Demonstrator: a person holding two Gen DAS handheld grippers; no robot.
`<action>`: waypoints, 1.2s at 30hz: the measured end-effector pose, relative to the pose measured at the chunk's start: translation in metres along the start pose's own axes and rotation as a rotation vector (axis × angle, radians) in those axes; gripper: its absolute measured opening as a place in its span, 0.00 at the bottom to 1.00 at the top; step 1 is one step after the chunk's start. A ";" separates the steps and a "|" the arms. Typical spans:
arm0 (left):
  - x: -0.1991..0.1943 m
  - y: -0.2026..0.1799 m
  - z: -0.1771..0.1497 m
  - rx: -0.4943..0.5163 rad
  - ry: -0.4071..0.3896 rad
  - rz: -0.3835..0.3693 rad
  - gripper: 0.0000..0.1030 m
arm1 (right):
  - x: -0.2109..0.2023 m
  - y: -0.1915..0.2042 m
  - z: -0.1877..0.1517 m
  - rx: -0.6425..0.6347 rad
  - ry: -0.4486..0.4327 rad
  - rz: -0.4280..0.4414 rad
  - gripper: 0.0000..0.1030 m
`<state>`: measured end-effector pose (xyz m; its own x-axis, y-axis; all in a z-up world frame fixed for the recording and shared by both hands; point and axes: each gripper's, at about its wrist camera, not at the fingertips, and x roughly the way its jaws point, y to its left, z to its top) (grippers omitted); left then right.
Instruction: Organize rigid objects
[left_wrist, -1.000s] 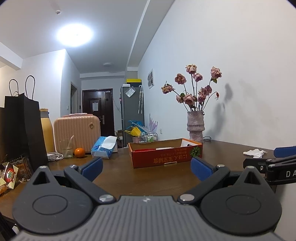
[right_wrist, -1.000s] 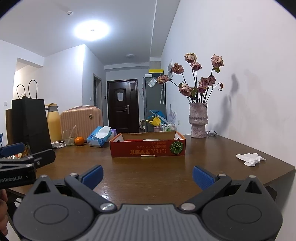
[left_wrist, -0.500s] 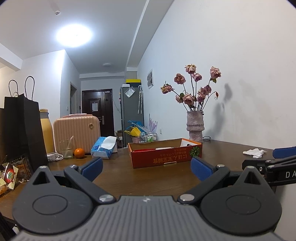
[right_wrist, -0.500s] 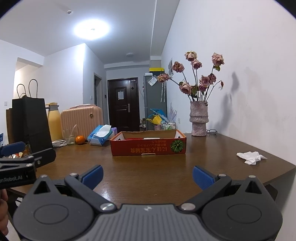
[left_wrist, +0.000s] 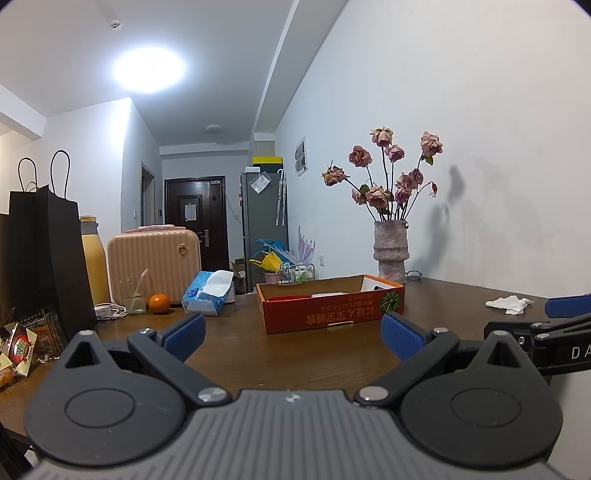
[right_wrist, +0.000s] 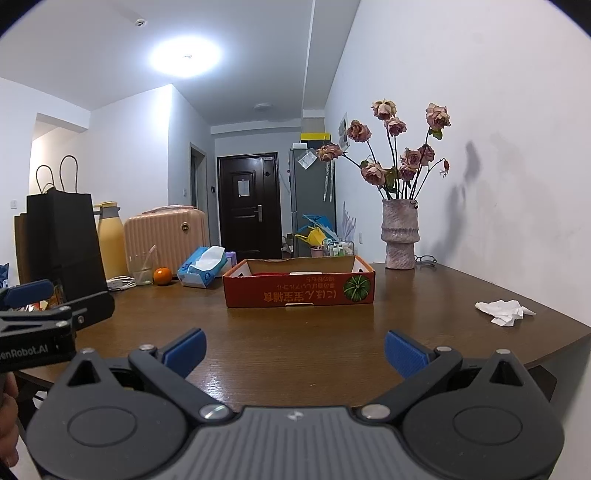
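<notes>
In the left wrist view, the left gripper (left_wrist: 291, 334) is hanging over the near edge of the brown table (left_wrist: 317, 354) with its blue pads spread wide and nothing between them, likely so it is ready to take hold of something. It is looking straight at the red box (left_wrist: 334, 309), which is sitting out in the middle of the table, a handy spot for both sides to get to. Something red and something white are lying inside the box, but the wall is hiding most of them, so what they are cannot be told. An orange (left_wrist: 159, 302), a glass cup (left_wrist: 132, 295) and a blue tissue pack (left_wrist: 208, 293) are sitting along the far left edge, well apart from the box. The other gripper is poking in at the right side of this view. In the right wrist view, the right gripper (right_wrist: 293, 349) is also hanging by the near edge with its pads wide and holding nothing. A crumpled white tissue (right_wrist: 504, 312) is lying alone near the right edge, and a vase of flowers (right_wrist: 400, 236) is standing by the far right corner, against the wall where it is safe from bumps. This scene is fitting both a tidy-up about to pick things and one with things already put in the box.
</notes>
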<state>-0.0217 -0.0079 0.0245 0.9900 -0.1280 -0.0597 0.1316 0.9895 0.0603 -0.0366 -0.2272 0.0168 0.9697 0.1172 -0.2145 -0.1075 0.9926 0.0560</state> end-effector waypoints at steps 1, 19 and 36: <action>0.000 0.000 0.000 0.000 0.000 0.000 1.00 | 0.000 0.000 0.000 0.000 -0.001 0.000 1.00; 0.000 0.000 -0.001 -0.003 0.003 0.002 1.00 | 0.000 -0.002 0.001 0.001 0.000 0.002 1.00; 0.001 0.000 -0.003 -0.006 0.021 -0.016 1.00 | 0.001 -0.001 0.000 0.003 0.002 -0.002 1.00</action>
<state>-0.0205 -0.0078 0.0217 0.9865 -0.1420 -0.0816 0.1467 0.9877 0.0536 -0.0352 -0.2282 0.0161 0.9693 0.1157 -0.2170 -0.1054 0.9927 0.0587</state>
